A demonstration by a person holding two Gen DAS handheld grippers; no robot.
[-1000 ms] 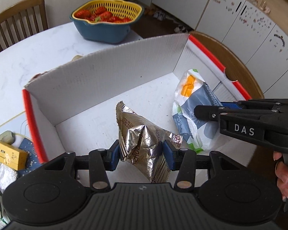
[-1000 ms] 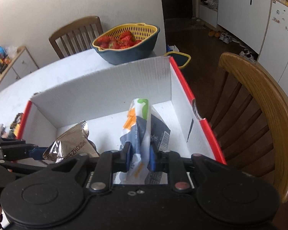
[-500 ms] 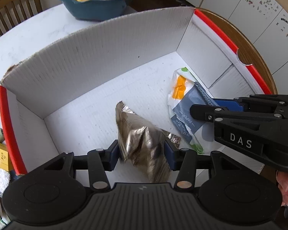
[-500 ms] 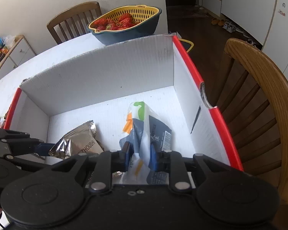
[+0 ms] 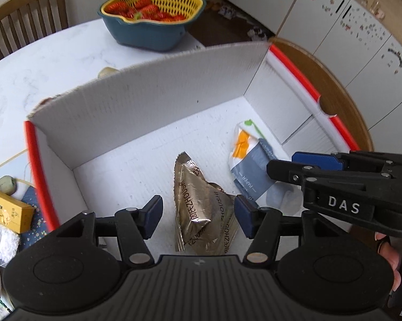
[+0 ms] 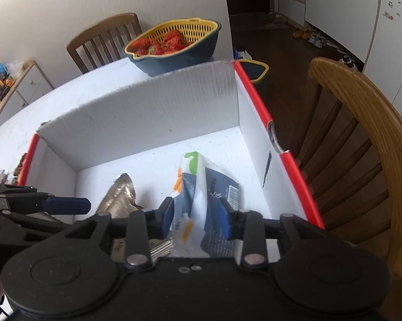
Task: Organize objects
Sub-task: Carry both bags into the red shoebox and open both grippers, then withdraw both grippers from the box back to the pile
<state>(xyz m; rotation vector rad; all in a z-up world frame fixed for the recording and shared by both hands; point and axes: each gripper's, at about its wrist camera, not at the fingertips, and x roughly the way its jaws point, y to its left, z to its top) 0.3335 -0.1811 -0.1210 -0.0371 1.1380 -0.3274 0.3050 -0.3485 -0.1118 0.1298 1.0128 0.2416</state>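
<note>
The left gripper (image 5: 198, 215) has just been opening its jaws, and they now stand apart on either side of the gold foil packet (image 5: 201, 208), whose crumpled body lies on the box floor between them with no pad pressing it, so the packet reads as set down and let go; the right gripper (image 6: 195, 215) has likewise just been opening, its blue pads parted around the white and grey pouch (image 6: 206, 187), which sits loose between them and leans toward the right-hand wall; both packets lie side by side, close but apart, in the near half of the white corrugated box (image 5: 147, 112) with the red-edged rim, probably to leave the far half free for more items; beyond the box, on the white table (image 5: 40, 61), stands a blue and yellow strainer bowl (image 5: 150, 24) of strawberries, and a yellow carton (image 5: 7, 210) lies outside the left wall, perhaps still to be sorted.
</note>
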